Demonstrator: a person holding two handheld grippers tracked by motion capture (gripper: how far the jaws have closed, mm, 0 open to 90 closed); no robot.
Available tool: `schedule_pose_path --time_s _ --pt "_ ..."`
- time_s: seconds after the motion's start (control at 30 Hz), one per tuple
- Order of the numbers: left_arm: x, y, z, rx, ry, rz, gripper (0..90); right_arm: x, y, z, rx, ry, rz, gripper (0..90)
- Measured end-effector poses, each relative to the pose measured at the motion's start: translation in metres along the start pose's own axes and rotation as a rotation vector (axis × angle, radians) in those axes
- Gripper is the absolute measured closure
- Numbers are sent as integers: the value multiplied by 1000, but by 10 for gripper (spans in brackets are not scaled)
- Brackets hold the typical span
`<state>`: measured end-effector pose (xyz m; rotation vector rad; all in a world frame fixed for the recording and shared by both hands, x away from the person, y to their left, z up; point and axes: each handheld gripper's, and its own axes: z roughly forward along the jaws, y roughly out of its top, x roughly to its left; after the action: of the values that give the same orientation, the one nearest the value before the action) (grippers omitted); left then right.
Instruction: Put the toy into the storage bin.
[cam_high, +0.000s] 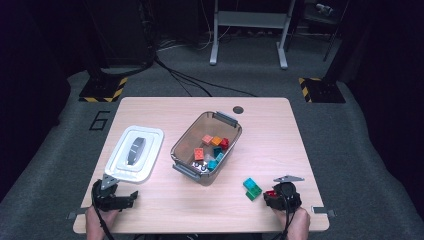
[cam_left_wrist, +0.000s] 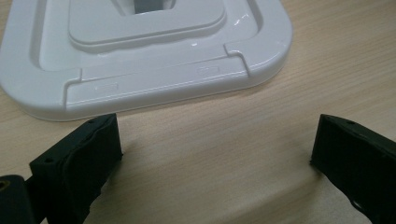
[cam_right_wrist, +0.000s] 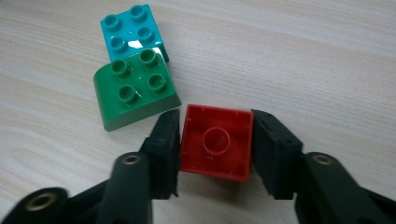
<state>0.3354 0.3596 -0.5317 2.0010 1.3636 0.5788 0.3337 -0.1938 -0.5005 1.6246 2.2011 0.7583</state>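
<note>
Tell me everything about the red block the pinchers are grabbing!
The red block is a small, shiny plastic building brick. It lies upside down on the wooden table, so you see its hollow underside with one round tube in the middle. The right gripper has its two black jaws pressed against the block's left and right sides. A green brick sits just beside it, maybe touching at a corner, with a teal brick behind that. In the high view the red block lies near the table's front right.

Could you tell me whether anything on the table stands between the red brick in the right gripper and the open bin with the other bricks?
The green brick and the teal brick lie just beyond the red brick, which the right gripper clamps. In the high view they sit roughly toward the bin; past them, bare table.
</note>
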Motion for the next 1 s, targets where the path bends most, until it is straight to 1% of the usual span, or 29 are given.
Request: schedule_pose_path --time_s 0.07,0.1,0.13,0.17,0.27,0.4,0.43,0.6,0.63,0.8,0.83,0.9,1.0 --pt "0 0 0 0 0 0 14 1 0 0 -5 -9 11 582" --pt "0 0 0 0 0 0 14 0 -1 0 -17 -10 5 584" --pt "0 0 0 0 0 0 14 -1 -1 1 -25 -9 2 586" --pt "0 0 0 1 0 0 14 -1 0 0 -30 -8 15 587" --pt "0 0 0 0 0 0 14 -3 2 -2 -57 -2 15 587" --pt "0 0 0 1 0 1 14 -4 10 -6 -72 3 21 587" --pt "0 0 0 1 0 1 14 -5 12 -7 -78 4 12 587" --pt "0 0 0 0 0 1 14 -5 24 -12 -106 3 8 587" --pt "0 0 0 0 0 1 14 -5 27 -13 -99 6 8 587" --pt "0 0 0 -1 1 -1 14 -5 36 -14 -113 15 -5 587" --pt "0 0 0 2 0 -2 14 -4 38 -14 -111 15 -3 587" --pt "-1 0 1 -7 1 -14 14 -4 43 -14 -118 15 -18 587" --pt "-1 0 1 -6 0 -12 14 -1 50 -16 -120 11 -21 587"
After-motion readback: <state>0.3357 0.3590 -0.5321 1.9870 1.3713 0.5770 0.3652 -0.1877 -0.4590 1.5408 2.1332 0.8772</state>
